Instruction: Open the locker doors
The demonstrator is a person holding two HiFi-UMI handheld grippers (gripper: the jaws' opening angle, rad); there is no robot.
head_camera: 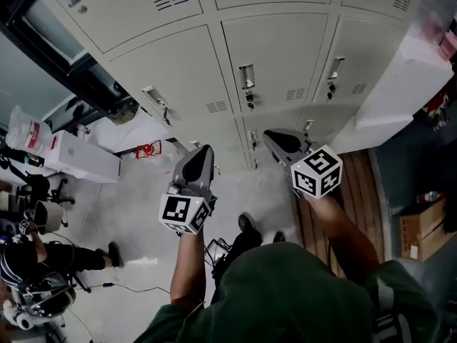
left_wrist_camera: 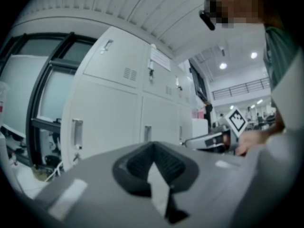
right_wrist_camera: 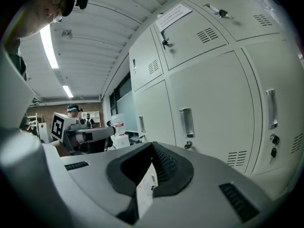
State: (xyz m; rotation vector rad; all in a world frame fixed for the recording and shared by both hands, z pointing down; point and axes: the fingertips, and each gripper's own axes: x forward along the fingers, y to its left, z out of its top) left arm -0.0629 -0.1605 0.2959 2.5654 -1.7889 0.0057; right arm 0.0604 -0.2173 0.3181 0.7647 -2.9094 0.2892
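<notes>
Held left gripper [left_wrist_camera: 153, 145] with jaws clenched tip to tip, nothing between. Held right gripper [right_wrist_camera: 152, 145] the same way: jaws pressed together, empty. Touched nothing with either. Pointed both at lockers [head_camera: 275, 70] just ahead, apart from them. Found all doors [head_camera: 178, 77] in view closed, with locks below handles [head_camera: 246, 76].

Caught only in left gripper view: dark-framed windows [left_wrist_camera: 52, 94] left of lockers, right gripper's cube [left_wrist_camera: 236, 120] off to the right, ceiling lights [left_wrist_camera: 223, 65] far behind.

Caught only in right gripper view: paper notice [right_wrist_camera: 173, 15] on an upper door, left gripper's cube [right_wrist_camera: 59, 126] at left, person [right_wrist_camera: 73, 110] far back.

Caught only in head view: grey floor [head_camera: 136, 213] below, seated person [head_camera: 36, 263] at lower left, cardboard box [head_camera: 421, 227] at far right.
</notes>
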